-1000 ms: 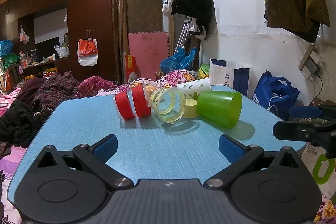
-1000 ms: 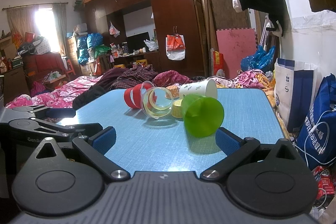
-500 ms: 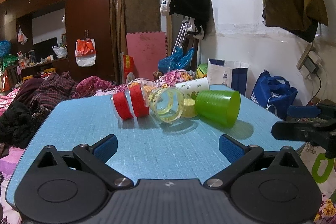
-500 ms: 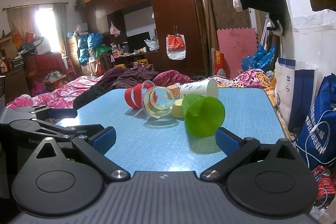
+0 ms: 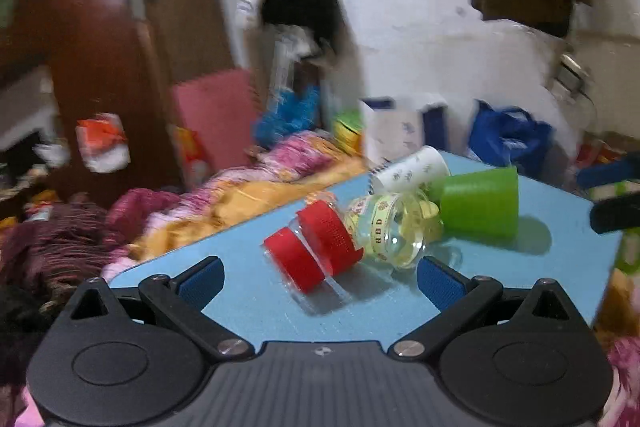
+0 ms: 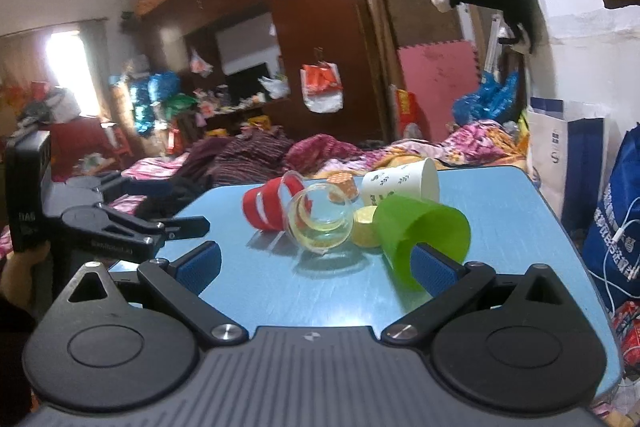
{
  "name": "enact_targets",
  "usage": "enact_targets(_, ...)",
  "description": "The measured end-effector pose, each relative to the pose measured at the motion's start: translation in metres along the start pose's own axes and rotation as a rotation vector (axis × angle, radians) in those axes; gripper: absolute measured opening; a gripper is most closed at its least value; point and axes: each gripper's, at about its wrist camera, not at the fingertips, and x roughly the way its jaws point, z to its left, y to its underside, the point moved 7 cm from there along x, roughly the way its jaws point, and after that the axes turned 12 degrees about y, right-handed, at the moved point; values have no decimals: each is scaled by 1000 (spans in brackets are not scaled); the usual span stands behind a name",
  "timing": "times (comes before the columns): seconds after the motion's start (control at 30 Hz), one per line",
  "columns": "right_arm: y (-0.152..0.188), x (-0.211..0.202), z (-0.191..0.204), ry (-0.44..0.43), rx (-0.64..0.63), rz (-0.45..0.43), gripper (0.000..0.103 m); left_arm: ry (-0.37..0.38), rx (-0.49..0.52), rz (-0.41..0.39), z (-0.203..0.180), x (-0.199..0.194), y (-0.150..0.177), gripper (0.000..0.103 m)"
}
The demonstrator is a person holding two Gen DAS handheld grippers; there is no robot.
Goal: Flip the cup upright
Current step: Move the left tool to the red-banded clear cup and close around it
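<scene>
Here your right gripper [image 6: 316, 265] and left gripper [image 5: 320, 279] both gape wide, holding nothing, while the empty green cup [image 6: 420, 235] lies sideways on the worktop [image 6: 500, 195] beside an empty clear cup [image 6: 320, 223].

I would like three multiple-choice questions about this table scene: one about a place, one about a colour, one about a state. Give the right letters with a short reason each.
1. Which cup lies nearest the right gripper?
A. red-banded cup
B. green cup
C. white paper cup

2. What colour is the table top?
A. light blue
B. brown
C. white

3. How are the left gripper's jaws?
A. shut on a cup
B. open, holding nothing
C. shut, empty

Answers:
1. B, the green cup overlaps the gripper's right pad, while the red-banded cup and white paper cup lie farther back.
2. A, the table is light blue.
3. B, the left gripper has its pads wide apart with only table between them.
</scene>
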Motion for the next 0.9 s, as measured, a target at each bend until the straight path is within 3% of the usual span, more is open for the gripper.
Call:
enact_targets(0.07,-5,9,3,10,27,19,102,51,46,19,11,6,-5,103)
enact_targets(0.27,-19,34,14,7,37,78,102,182,325,93,16,24,-8,102)
enact_targets(0.4,-27,50,19,10,32,123,102,306,371,127,25,44,-19,102)
enact_targets(0.6,-34,65,10,55,37,174,102,457,446,253,29,87,-21,102)
enact_targets(0.8,-39,70,4,72,44,196,102,531,482,352,41,109,-12,99)
enact_targets(0.9,-41,75,3,72,45,200,102,556,474,400,44,120,-7,91)
